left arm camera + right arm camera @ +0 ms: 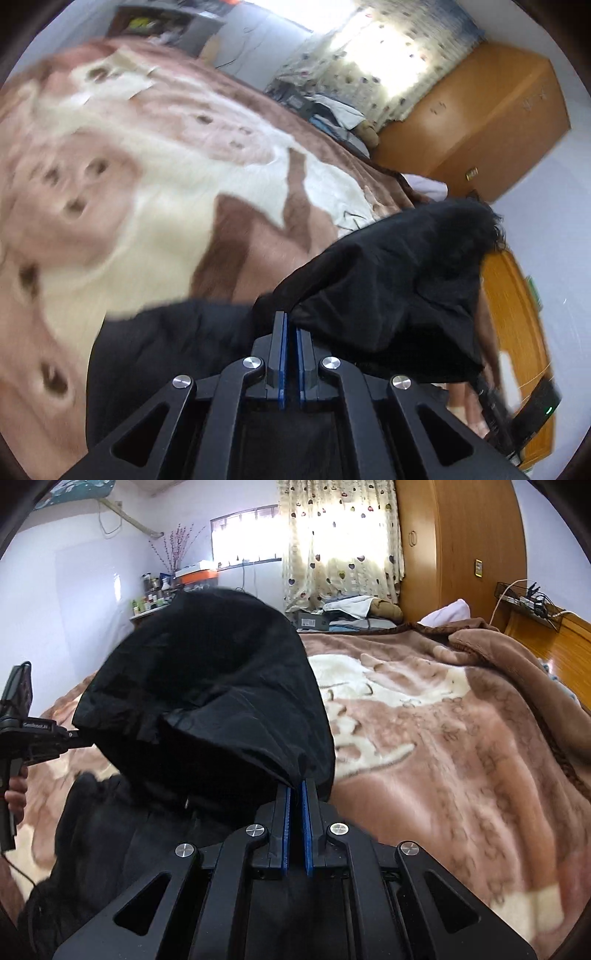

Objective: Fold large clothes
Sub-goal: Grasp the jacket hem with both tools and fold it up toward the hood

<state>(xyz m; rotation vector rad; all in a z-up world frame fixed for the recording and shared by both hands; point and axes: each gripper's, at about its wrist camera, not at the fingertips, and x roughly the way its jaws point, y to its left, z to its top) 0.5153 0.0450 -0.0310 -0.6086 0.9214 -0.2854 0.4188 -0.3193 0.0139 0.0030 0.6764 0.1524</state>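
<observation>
- Writing: small white lettering on the body of the left gripper (83, 743), seen from the right wrist view at the left edge; too small to read. No other readable labels; the blanket (461, 746) carries a cream pattern with drawn marks, not legible as text.
- Black garment (207, 701): lifted above the bed (517, 672), bunched and ballooning between the two grippers; its lower part (110, 830) trails down onto the blanket near the bed's near edge.
- Right gripper (296, 788): blue-padded fingers (286, 812) drawn narrow, pinching a fold of the garment at the tips; cloth rises up and to the left from the grip.
- Left gripper (290, 321): fingers (280, 343) nearly together, clamped on a garment edge (369, 280) at the tips; cloth spreads right and upward from there, more of it lying below on the bed.
- Left wrist view is motion-blurred; blanket (147, 166) detail smeared.
- A hand (14, 797) grips the left gripper's handle.
- Wardrobe (461, 554) and curtain (340, 542) beyond the bed's far edge.
</observation>
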